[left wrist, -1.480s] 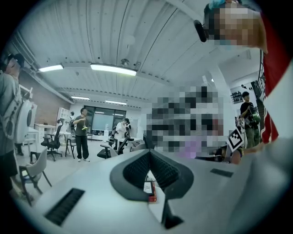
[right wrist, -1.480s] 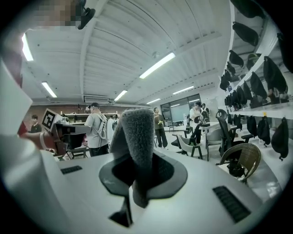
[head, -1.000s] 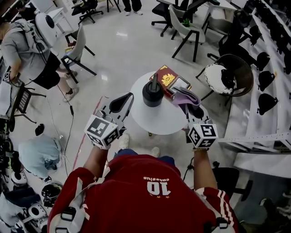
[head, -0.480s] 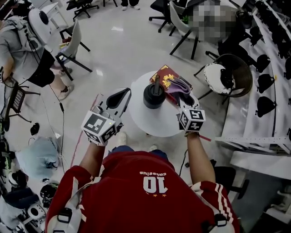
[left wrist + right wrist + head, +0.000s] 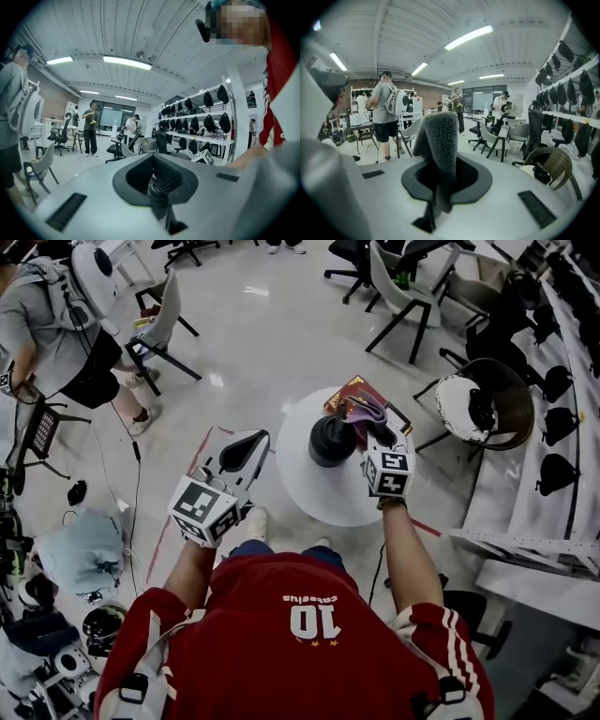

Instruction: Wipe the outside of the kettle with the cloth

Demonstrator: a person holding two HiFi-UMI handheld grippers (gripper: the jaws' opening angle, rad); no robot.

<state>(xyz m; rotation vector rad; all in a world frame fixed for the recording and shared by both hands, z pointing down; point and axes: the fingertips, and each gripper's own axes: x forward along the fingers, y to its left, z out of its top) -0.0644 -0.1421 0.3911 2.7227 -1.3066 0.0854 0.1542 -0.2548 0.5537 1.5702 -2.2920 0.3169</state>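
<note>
Both forearms reached forward from red sleeves; the left gripper [image 5: 246,448] hung just off the tabletop's [image 5: 319,498] left edge, jaws closed together on nothing; the right gripper [image 5: 379,435], arm stretched further toward the far right edge, pinched a grey cloth [image 5: 439,136] upright.

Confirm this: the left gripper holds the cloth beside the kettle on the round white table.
Wrong gripper. The right gripper holds the cloth beside the kettle on the round white table; the right gripper view shows the cloth clamped between its jaws.
</note>
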